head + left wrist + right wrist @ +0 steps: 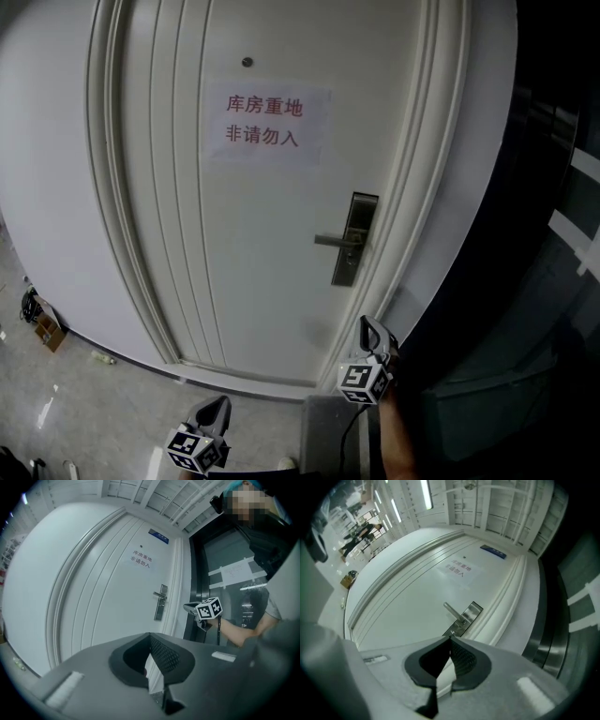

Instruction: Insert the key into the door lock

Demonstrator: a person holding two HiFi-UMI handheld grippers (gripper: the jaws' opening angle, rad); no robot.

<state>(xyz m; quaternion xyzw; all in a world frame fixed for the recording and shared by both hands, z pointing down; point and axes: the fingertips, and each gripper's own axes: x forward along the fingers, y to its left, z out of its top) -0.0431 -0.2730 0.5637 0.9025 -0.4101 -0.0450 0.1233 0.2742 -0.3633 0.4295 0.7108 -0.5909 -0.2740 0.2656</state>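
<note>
Centrally in the head view, the door lock [354, 239] is a tall metal plate with a lever handle [334, 241] that sticks out toward the left of the frame. It sits at the right edge of a closed white door [244, 281]. No keyhole can be made out on the plate at this range, and no key shows in any view.

The right gripper [450, 639] is clenched, its dark pads meeting at the tips with nothing seen between them. In its own view the lock plate lies just above those tips, in the middle of the frame, and the gripper is well apart from the door. In the head view it sits low and right of centre, below the lock, its marker cube [364, 382] facing up.

The left gripper [150, 638] is at the bottom of the head view, further left and further from the door. Its pads also appear pressed together and empty.

A paper notice [265, 122] with red characters is stuck on the upper part of the door, with a small peephole [247, 63] above it. Pale floor [84, 403] shows at lower left, and a dark glass wall [553, 244] fills the right side.

Judging by this, the task is at the approach stage and nothing has gone into the lock yet. The next move seems to call for a key gripped in line with the keyhole, then a level, steady advance to the plate.
</note>
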